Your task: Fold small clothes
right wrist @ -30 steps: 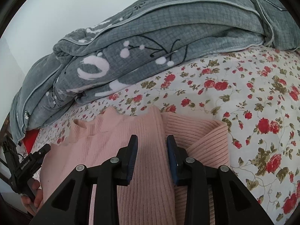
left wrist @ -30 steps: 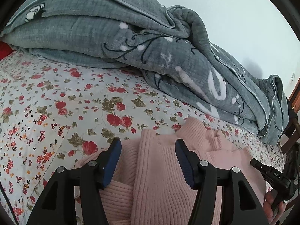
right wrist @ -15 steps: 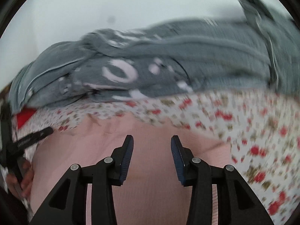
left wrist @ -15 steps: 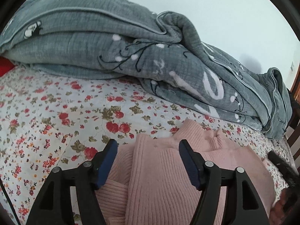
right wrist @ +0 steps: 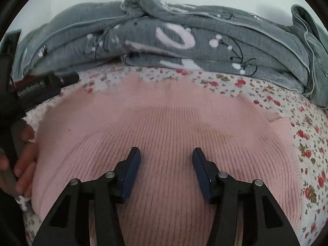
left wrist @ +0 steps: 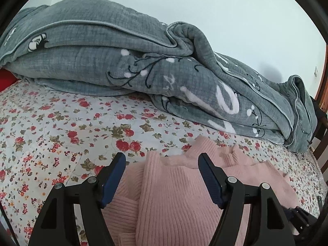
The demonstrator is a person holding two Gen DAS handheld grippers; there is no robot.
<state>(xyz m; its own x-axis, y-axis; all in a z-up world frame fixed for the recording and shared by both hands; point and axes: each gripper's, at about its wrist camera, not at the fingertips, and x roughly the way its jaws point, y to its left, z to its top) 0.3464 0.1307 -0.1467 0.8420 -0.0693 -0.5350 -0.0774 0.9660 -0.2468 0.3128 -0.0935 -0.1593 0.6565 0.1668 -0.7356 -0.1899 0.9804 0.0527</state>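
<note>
one pink ribbed sweater [right wrist: 164, 123] on a floral bedsheet [left wrist: 51, 133], two grippers over it.
left gripper [left wrist: 162, 160] and right gripper [right wrist: 166, 153] both hover with jaws spread wide, gripping nothing. one rumpled grey blanket [left wrist: 123, 61] lies beyond the sweater against a pale wall [left wrist: 225, 10].

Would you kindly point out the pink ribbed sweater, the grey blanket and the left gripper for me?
pink ribbed sweater [right wrist: 164, 123]: right wrist view, middle of its ribbed body.
grey blanket [left wrist: 92, 69]: left wrist view, its folded quilted face.
left gripper [left wrist: 162, 176]: left wrist view, midway between its blue-padded fingertips.
</note>
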